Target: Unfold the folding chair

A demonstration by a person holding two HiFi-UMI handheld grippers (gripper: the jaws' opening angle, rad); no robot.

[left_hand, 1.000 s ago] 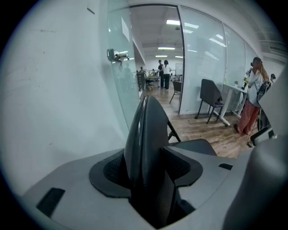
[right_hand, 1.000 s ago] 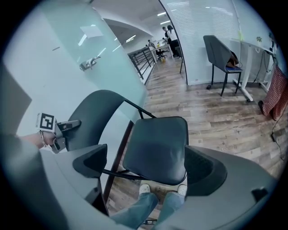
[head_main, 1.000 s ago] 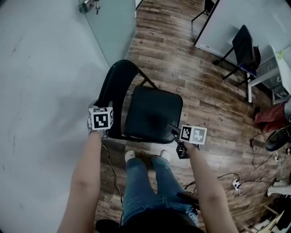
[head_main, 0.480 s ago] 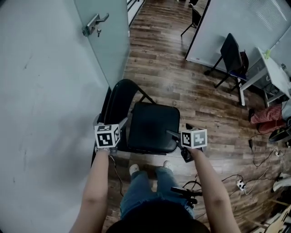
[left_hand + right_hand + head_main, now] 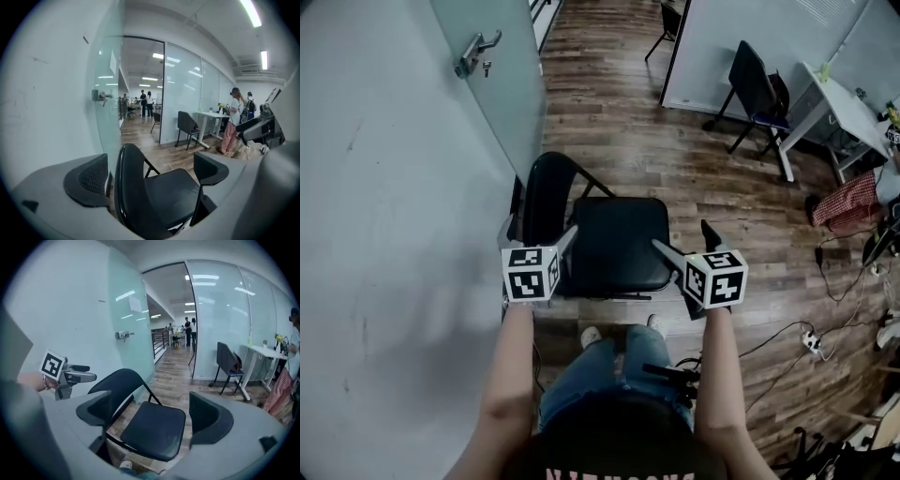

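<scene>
**Position.** The folding chair (image 5: 614, 244) stands on the wooden floor (image 5: 619, 122). Its seat lies flat and its backrest is upright on the side of the white wall (image 5: 384, 234) and the glass door (image 5: 502, 84). Whether the backrest touches the wall cannot be told. By its look, the chair is open and the task is at or close to its end.

**Grippers.** The left gripper (image 5: 151, 174) hangs above the chair's backrest side. Its fingers (image 5: 91, 180) have just been opening and stand wide apart. The backrest shows beyond them but is not between the pads. The right gripper (image 5: 153, 414) hangs above the seat's other front corner, its fingers (image 5: 211, 418) likewise wide apart and gripping nothing. Neither gripper touches the chair.

**Hazards noted.**
1. No view shows the leg frame under the seat, so full spread is unconfirmed. A seat not pressed home could fold again under load.
2. The backrest is close to the glass door. A further push on the seat towards that side could knock the frame against the glass or the wall.
3. The person's shoes (image 5: 591, 336) sit just in front of the seat's near edge. A chair dragged that way could land a leg on them.
4. A cable (image 5: 778, 337) lies on the floor on the person's right, and a step back over it risks a trip.
5. Any renewed grip near the seat hinge risks trapping a finger pad as the frame settles
</scene>
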